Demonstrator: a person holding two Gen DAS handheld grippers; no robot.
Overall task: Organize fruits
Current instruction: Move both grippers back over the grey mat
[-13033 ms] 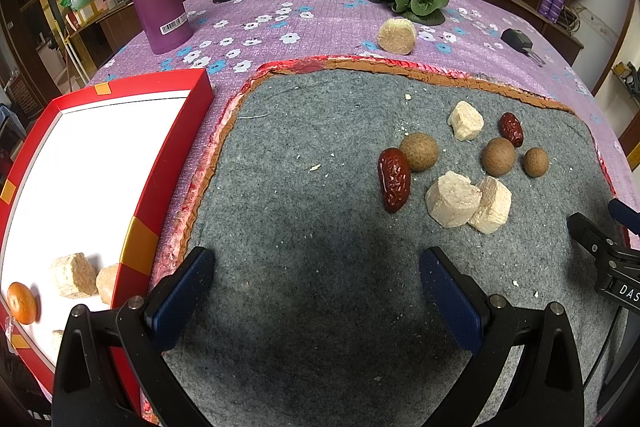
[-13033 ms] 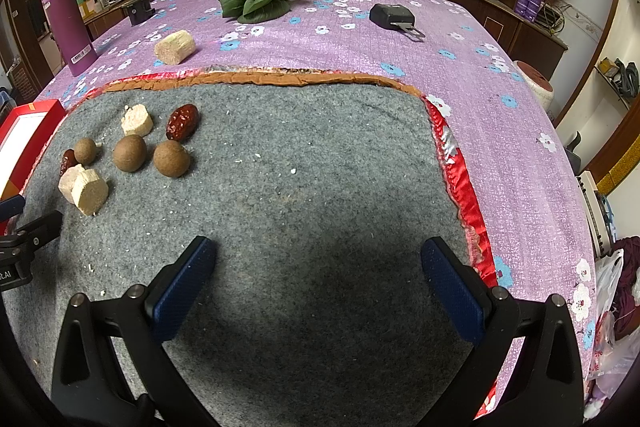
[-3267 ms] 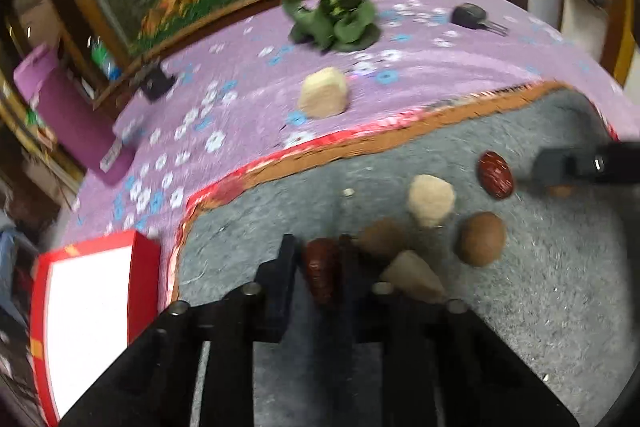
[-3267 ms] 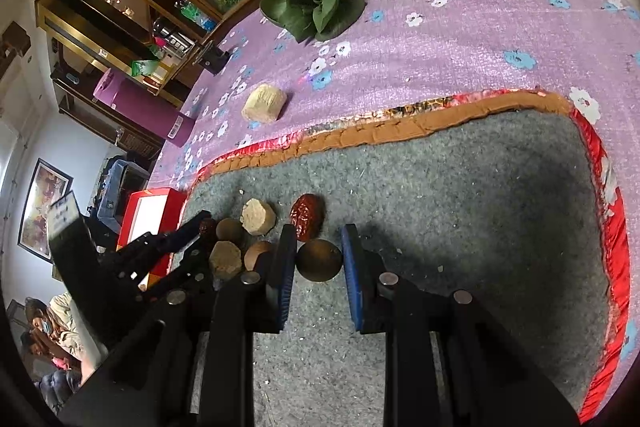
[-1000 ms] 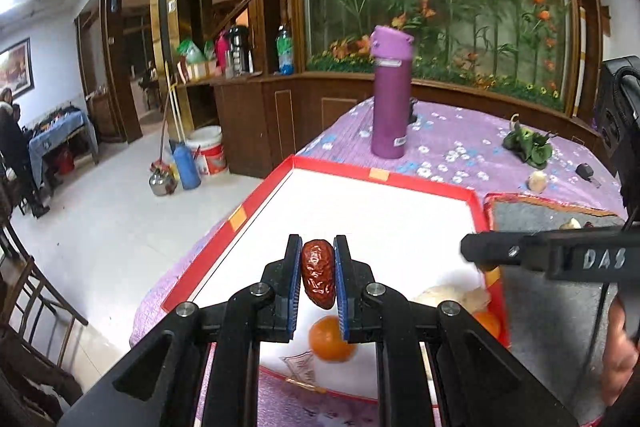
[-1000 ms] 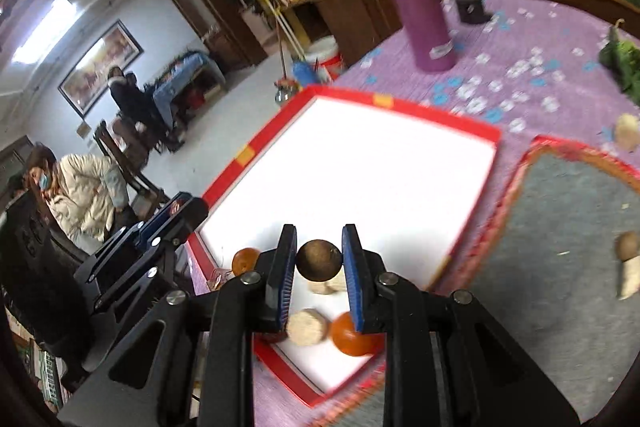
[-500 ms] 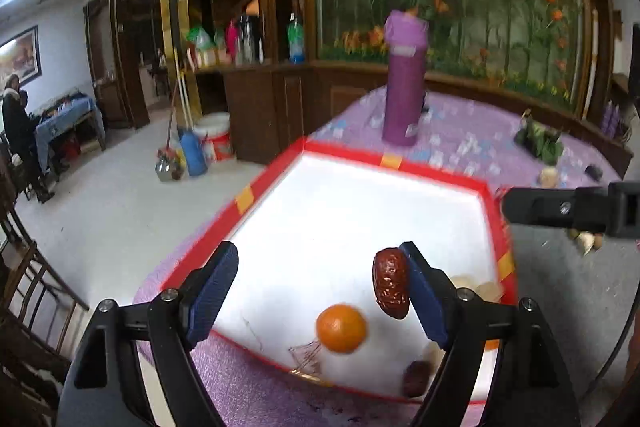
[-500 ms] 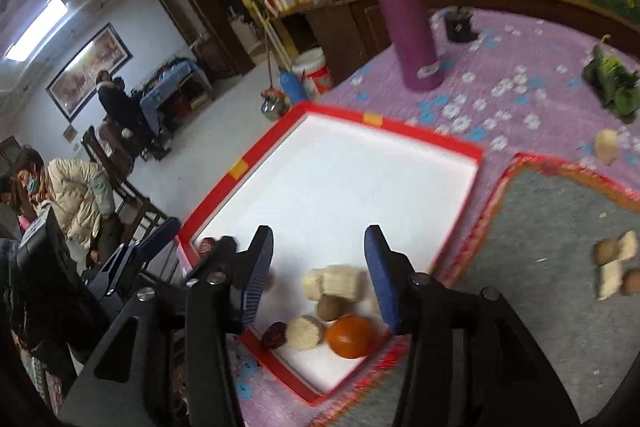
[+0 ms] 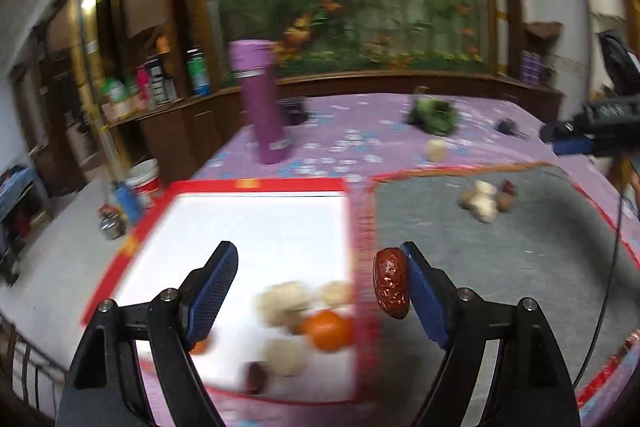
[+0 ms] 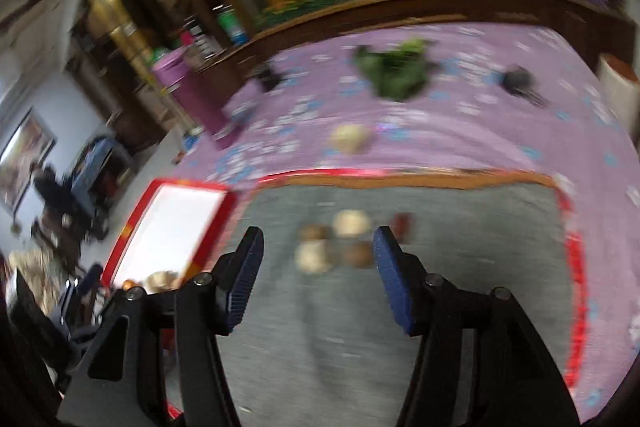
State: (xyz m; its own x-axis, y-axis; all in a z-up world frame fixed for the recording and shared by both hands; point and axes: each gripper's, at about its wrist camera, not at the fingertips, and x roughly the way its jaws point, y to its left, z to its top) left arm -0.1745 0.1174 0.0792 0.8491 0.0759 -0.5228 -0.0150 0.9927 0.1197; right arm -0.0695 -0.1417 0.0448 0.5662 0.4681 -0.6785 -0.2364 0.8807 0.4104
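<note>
**Date clings to an opened jaw beside the tray**

Left wrist view shows the left gripper (image 9: 316,291) with its fingers spread wide, yet the red date (image 9: 391,283) sits against the inner face of the right-hand blue pad rather than lying in the tray. It seems stuck to the pad, or caught mid-fall; the blur makes it hard to say which. The date hangs about over the tray's (image 9: 256,183) red right wall, by the grey felt mat (image 9: 500,259).

To finish this drop cleanly, I judge the left gripper should shift back toward the white floor of the tray and give a small shake or tap, so the date lands inside and not on the mat.

The date is wrinkled, glossy and oblong, likely tacky. In the tray's near end lie a smooth round orange fruit (image 9: 328,330), pale crumbly chunks and a dark small piece. The pads are ribbed.

Right wrist view shows the right gripper (image 10: 318,275) with fingers apart and nothing between them, aimed at the remaining pile (image 10: 340,241) on the mat: pale blocks, brown round fruits and another red date, all blurred.
</note>
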